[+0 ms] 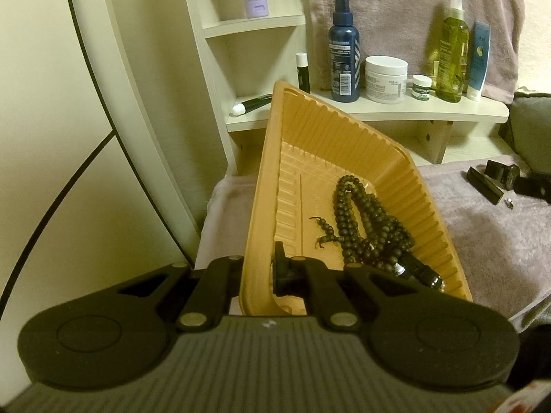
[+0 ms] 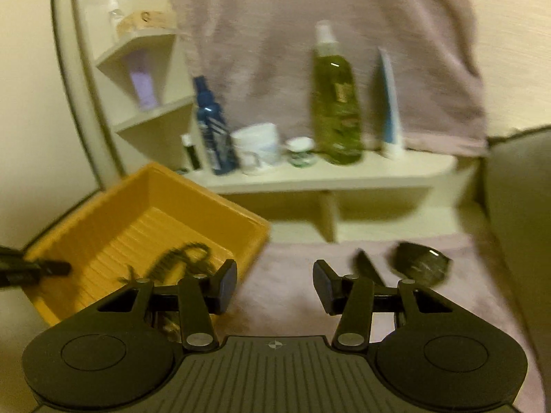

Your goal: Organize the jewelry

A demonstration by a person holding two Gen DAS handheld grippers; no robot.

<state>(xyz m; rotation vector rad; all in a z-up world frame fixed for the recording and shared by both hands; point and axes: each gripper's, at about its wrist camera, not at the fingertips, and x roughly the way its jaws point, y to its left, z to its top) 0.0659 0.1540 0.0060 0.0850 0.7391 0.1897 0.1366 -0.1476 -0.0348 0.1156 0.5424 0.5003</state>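
Note:
An orange ribbed tray (image 1: 310, 130) rests tilted on a pink towel (image 1: 482, 241). My left gripper (image 1: 261, 272) is shut on the tray's near wall, with one finger inside and one outside. A long string of dark beads (image 1: 365, 220) is piled in the tray's low corner, next to a dark glossy piece (image 1: 418, 270). In the blurred right wrist view, my right gripper (image 2: 275, 285) is open and holds nothing. It hovers over the towel (image 2: 292, 261) just right of the tray (image 2: 103, 213). A black bar (image 2: 370, 268) and a dark rounded item (image 2: 422, 265) lie ahead of it.
A pale shelf (image 1: 413, 110) behind the tray carries a blue spray bottle (image 1: 344, 55), a white cream jar (image 1: 385, 79), a green bottle (image 1: 451, 51) and a tube (image 1: 478, 58). A tiny metal piece (image 1: 509, 203) lies on the towel. A curved white panel (image 1: 103, 103) stands at the left.

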